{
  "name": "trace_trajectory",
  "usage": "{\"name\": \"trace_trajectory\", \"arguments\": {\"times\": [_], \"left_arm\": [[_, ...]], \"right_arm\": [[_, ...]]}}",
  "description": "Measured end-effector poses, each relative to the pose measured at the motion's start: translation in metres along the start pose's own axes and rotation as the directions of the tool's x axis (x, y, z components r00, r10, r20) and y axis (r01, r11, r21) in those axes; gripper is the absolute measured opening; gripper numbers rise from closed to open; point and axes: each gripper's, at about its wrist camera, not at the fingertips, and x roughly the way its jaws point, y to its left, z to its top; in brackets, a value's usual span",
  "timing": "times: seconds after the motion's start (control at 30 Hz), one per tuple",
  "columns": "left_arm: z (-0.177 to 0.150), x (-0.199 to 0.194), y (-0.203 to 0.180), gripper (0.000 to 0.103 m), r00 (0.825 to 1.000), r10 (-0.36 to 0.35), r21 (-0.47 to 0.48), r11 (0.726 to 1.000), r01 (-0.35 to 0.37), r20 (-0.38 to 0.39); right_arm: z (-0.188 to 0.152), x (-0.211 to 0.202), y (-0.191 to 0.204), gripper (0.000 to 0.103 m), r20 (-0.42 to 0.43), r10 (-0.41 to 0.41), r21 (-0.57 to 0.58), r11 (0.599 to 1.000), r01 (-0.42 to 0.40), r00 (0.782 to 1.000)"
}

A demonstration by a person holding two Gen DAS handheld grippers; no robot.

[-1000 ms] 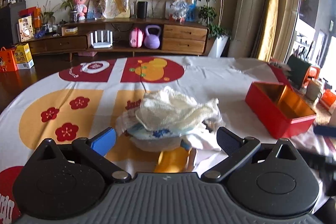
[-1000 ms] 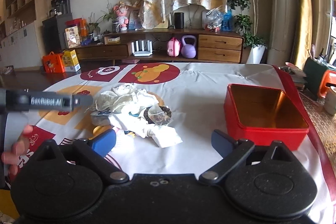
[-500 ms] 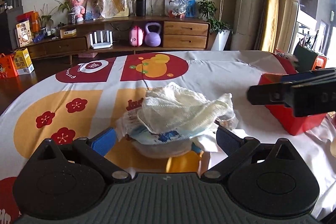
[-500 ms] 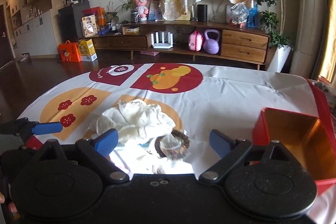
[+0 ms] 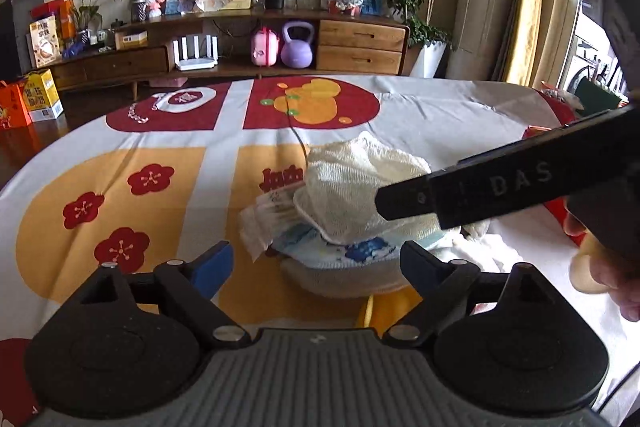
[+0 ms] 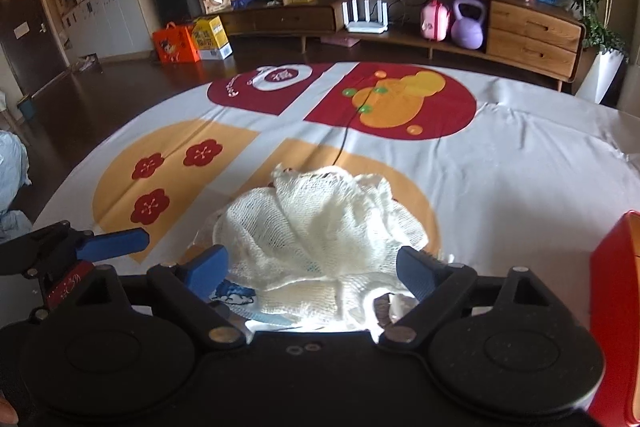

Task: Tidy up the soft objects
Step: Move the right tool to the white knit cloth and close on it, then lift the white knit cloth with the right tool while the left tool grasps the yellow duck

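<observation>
Heap of soft things near the middle of the worktop (image 6: 520, 163), on the printed cloth: cream mesh cloth (image 6: 320, 223) on top, blue-and-white printed piece (image 5: 340, 247) under it, crumpled white wrapper (image 5: 260, 223) poking out at the heap's left side, something yellow (image 5: 384, 307) at the near bottom edge.

Left tool (image 5: 316, 267) low over the worktop, aimed at the near side of the heap. Jaws spread apart, just closing in a little, pads on either flank of the heap's lower layers, not pressing on anything; blue pad well clear to the left, dark pad just beside the printed piece.

Right tool (image 6: 312, 271) above the heap, pointing down at the mesh cloth. Released, jaws wide, just closing slightly; mesh cloth lying between and ahead of the two pads, apparently not pinched. Seen from the left wrist as a dark bar crossing in front of the mesh cloth, fingers of a hand (image 5: 608, 275) behind it.

Red box (image 6: 616, 307) at the right edge of the worktop, apart from the heap.
</observation>
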Motion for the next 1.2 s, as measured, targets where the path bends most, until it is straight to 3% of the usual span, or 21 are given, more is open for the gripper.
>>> {"name": "trace_trajectory", "arguments": {"times": [0.1, 0.3, 0.4, 0.47, 0.53, 0.63, 0.7, 0.77, 0.97, 1.2], "left_arm": [[-0.01, -0.002, 0.002, 0.088, 0.999, -0.03, 0.009, 0.999, 0.031, -0.019], [-0.033, -0.001, 0.0, 0.071, 0.99, -0.106, 0.029, 0.994, 0.109, -0.094], [-0.038, 0.0, -0.008, 0.066, 0.986, -0.136, 0.068, 0.987, 0.143, -0.098], [-0.04, 0.002, -0.013, 0.057, 0.985, -0.14, 0.092, 0.984, 0.15, -0.105], [-0.042, 0.003, -0.017, 0.051, 0.983, -0.149, 0.115, 0.98, 0.162, -0.112], [-0.044, 0.005, -0.021, 0.036, 0.977, -0.173, 0.116, 0.975, 0.187, -0.125], [-0.045, 0.003, -0.021, 0.033, 0.974, -0.189, 0.108, 0.973, 0.203, -0.127], [-0.045, 0.002, -0.021, 0.028, 0.974, -0.193, 0.101, 0.973, 0.206, -0.122], [-0.042, 0.0, -0.021, 0.021, 0.972, -0.199, 0.079, 0.974, 0.21, -0.126], [-0.039, -0.008, -0.021, 0.017, 0.976, -0.183, 0.056, 0.98, 0.191, -0.12]], "right_arm": [[0.0, 0.007, 0.001, 0.091, -0.016, -0.001, 0.001, 1.0, 0.001, 1.0], [-0.003, 0.019, -0.001, 0.078, -0.054, 0.01, 0.007, 1.0, -0.01, 0.998], [-0.004, 0.022, -0.001, 0.069, -0.064, 0.014, 0.018, 1.0, -0.013, 0.998], [-0.005, 0.023, -0.002, 0.056, -0.07, 0.019, 0.027, 0.999, -0.017, 0.997], [-0.006, 0.023, -0.003, 0.05, -0.074, 0.022, 0.032, 0.999, -0.02, 0.997], [-0.007, 0.021, -0.004, 0.037, -0.074, 0.028, 0.042, 0.999, -0.025, 0.997], [-0.007, 0.019, -0.005, 0.033, -0.068, 0.026, 0.049, 0.999, -0.023, 0.997], [-0.007, 0.016, -0.006, 0.022, -0.059, 0.022, 0.05, 0.999, -0.019, 0.998], [-0.004, -0.002, -0.01, 0.013, -0.009, 0.013, 0.071, 0.997, -0.012, 1.0], [-0.001, -0.043, -0.017, 0.012, 0.065, -0.006, 0.085, 0.996, 0.001, 0.998]]}}
